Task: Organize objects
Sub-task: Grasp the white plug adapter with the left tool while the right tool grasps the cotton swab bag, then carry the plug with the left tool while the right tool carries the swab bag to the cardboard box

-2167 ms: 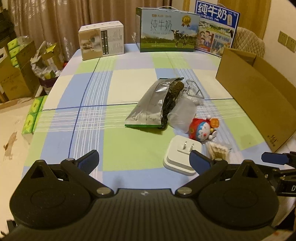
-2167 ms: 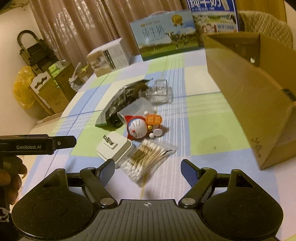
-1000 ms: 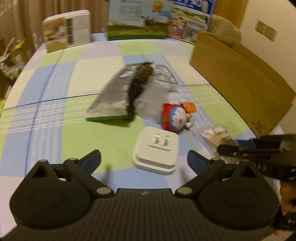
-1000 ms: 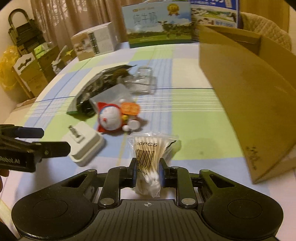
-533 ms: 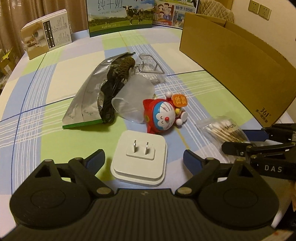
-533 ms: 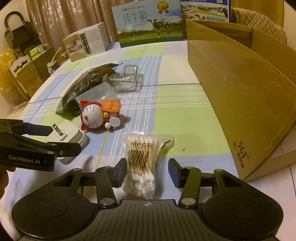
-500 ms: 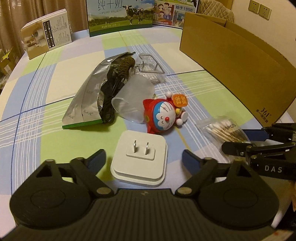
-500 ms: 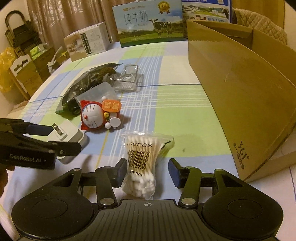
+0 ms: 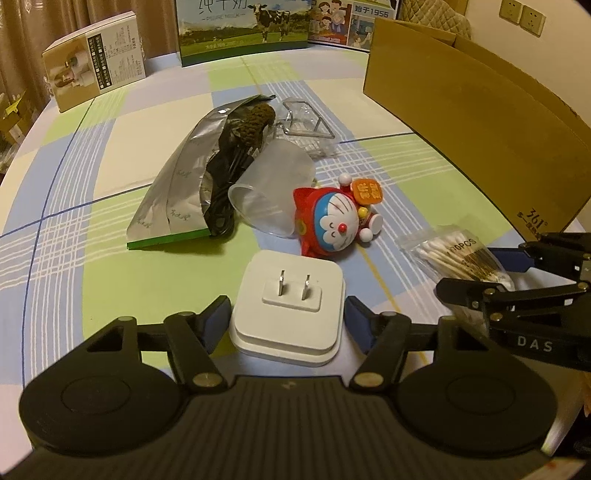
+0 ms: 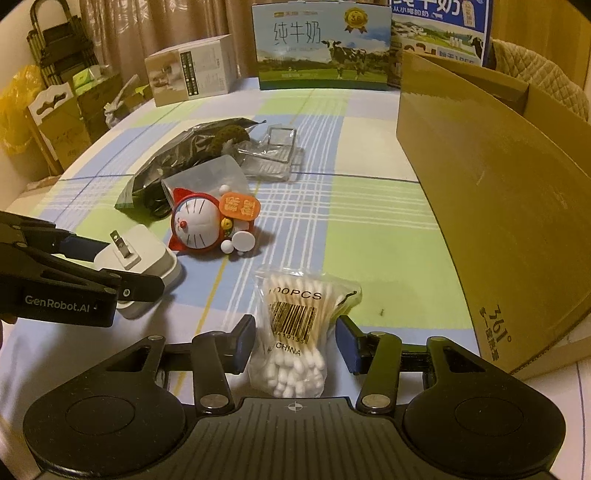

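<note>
A white plug adapter (image 9: 288, 310) lies prongs-up on the checked tablecloth between the fingers of my left gripper (image 9: 286, 319), whose pads touch or nearly touch its sides. A clear bag of cotton swabs (image 10: 295, 332) lies between the fingers of my right gripper (image 10: 295, 343), which is open with gaps on both sides. A red Doraemon toy (image 9: 336, 221), a clear plastic cup (image 9: 273, 188), a silver foil bag (image 9: 192, 177) and a clear plastic case (image 9: 303, 125) lie just beyond. The adapter (image 10: 140, 258) and the toy (image 10: 207, 225) also show in the right wrist view.
An open cardboard box (image 9: 480, 118) stands at the right, also in the right wrist view (image 10: 498, 206). Milk cartons (image 9: 243, 26) and a small beige box (image 9: 96, 55) stand at the table's far edge. Bags and boxes sit on the floor at left (image 10: 55, 110).
My left gripper has moved forward and narrowed around the white adapter. My right gripper, shut on the swab bag a second ago, has opened and stays around it.
</note>
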### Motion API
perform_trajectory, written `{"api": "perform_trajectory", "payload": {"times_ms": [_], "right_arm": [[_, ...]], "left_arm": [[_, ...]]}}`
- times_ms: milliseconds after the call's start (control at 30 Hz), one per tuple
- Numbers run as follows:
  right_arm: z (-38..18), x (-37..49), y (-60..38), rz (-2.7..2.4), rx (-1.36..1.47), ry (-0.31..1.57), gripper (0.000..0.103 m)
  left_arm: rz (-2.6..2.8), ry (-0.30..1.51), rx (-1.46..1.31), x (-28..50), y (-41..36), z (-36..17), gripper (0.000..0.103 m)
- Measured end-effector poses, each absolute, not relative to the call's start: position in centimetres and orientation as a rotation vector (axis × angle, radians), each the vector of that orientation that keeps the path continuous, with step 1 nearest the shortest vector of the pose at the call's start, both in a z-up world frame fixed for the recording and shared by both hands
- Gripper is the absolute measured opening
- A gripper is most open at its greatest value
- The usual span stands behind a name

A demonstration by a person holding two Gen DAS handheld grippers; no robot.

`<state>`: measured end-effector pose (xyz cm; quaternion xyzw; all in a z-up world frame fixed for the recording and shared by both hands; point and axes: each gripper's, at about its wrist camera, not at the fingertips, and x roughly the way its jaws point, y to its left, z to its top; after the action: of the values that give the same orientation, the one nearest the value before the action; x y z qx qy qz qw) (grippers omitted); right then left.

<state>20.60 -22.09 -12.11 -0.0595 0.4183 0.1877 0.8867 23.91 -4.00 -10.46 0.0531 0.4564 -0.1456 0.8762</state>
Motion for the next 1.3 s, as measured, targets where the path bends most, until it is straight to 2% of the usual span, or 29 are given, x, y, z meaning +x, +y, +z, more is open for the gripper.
{"api": "perform_trajectory", "payload": {"times_ms": [133, 233, 600, 767, 900, 1033, 1100, 1167, 1300], "right_arm": [[-12.0, 20.6, -22.1, 0.386, -0.118, 0.876, 0.028], [-11.9, 20.6, -22.1, 0.385, -0.109, 0.876, 0.025], [-11.5, 20.5, -22.0, 0.388, -0.097, 0.865, 0.023], [-11.7, 20.6, -22.2, 0.385, -0.092, 0.872, 0.023], [-11.7, 20.7, -22.4, 0.383, -0.086, 0.873, 0.023], [-11.7, 20.7, -22.4, 0.385, -0.081, 0.875, 0.023], [-11.7, 20.7, -22.4, 0.384, -0.076, 0.876, 0.023], [-11.6, 20.7, -22.4, 0.385, -0.073, 0.876, 0.023], [-10.9, 20.5, -22.4, 0.388, -0.071, 0.856, 0.023]], "left_arm": [[-0.309, 0.958, 0.105, 23.8, -4.1, -10.4, 0.063], [-0.310, 0.962, 0.092, 23.6, -3.9, -10.4, 0.062], [-0.297, 0.948, -0.014, 23.3, -2.5, -9.8, 0.062], [-0.301, 0.956, 0.050, 23.3, -3.2, -10.2, 0.062], [-0.319, 0.926, 0.141, 23.2, -4.1, -10.2, 0.068], [-0.335, 0.913, 0.215, 23.0, -4.8, -10.4, 0.068], [-0.336, 0.925, 0.209, 23.1, -4.8, -10.7, 0.067], [-0.328, 0.941, 0.186, 23.3, -4.5, -10.9, 0.061], [-0.309, 0.958, 0.103, 23.4, -3.7, -10.6, 0.060]]}}
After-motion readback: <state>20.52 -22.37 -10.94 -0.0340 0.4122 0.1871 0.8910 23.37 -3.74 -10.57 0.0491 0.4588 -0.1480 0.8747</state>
